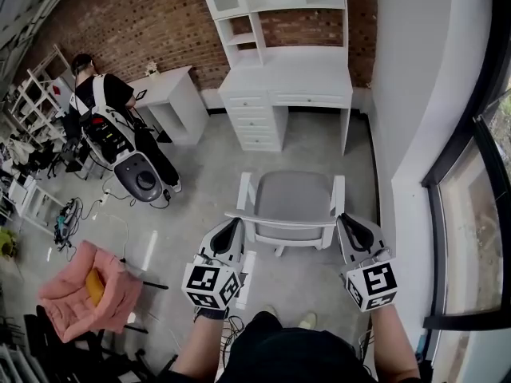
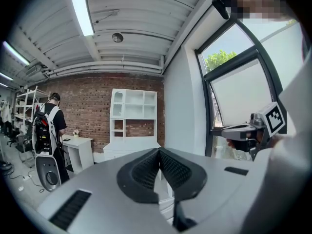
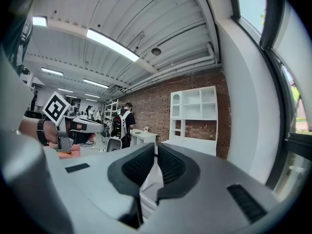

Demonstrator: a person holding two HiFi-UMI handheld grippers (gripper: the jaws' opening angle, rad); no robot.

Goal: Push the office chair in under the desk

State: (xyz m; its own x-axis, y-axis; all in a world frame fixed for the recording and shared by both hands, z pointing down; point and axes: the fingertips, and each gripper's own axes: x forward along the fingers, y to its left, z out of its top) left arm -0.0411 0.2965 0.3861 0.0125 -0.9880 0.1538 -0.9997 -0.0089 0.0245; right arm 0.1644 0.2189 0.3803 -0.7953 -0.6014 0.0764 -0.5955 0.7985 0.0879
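Office chair (image 1: 291, 204) short of desk (image 1: 307, 76); left tongs (image 1: 232, 227), right tongs (image 1: 346, 223) closed, empty, behind it.

The office chair (image 1: 291, 204) has a grey seat and white frame; the bench (image 1: 307, 74) beyond it is white, against a red-brown brick wall (image 1: 144, 22).

The right tool (image 3: 155, 152), jaws together, faces the white desk (image 3: 195, 144).
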